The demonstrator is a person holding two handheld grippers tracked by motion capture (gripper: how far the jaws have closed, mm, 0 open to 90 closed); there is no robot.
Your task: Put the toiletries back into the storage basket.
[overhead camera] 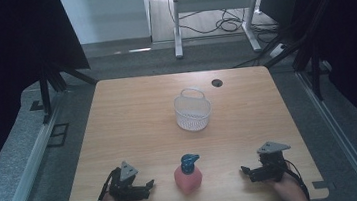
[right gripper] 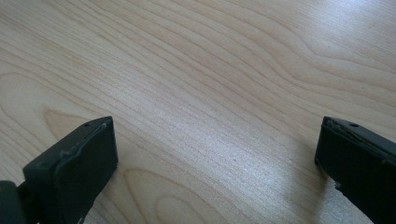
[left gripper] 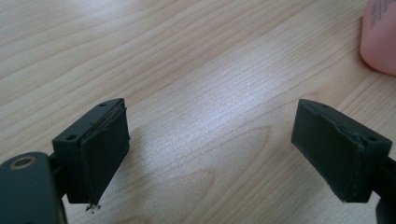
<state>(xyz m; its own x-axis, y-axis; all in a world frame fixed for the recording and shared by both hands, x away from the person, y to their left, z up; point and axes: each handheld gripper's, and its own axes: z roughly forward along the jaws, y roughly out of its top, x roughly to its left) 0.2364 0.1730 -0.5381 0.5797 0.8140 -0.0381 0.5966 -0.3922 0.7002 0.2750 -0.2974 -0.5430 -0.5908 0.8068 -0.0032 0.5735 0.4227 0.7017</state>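
1. The pink bottle (left gripper: pixel 380 37) is cut off by the right edge of the left gripper view; the print on it is too blurred to read.
2. The right gripper (right gripper: pixel 219 163) has its right jaw cut off at the picture's corner.
3. The hands at the near edge of the high view are cut off.
4. The white basket (overhead camera: pixel 193 113) is too small to show its mesh.

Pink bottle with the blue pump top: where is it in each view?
High view: pink bottle with blue pump top stands at the near edge, between both grippers.
Left gripper view: top right corner.
Right gripper view: not in it.
Shared landmark: light wooden table.
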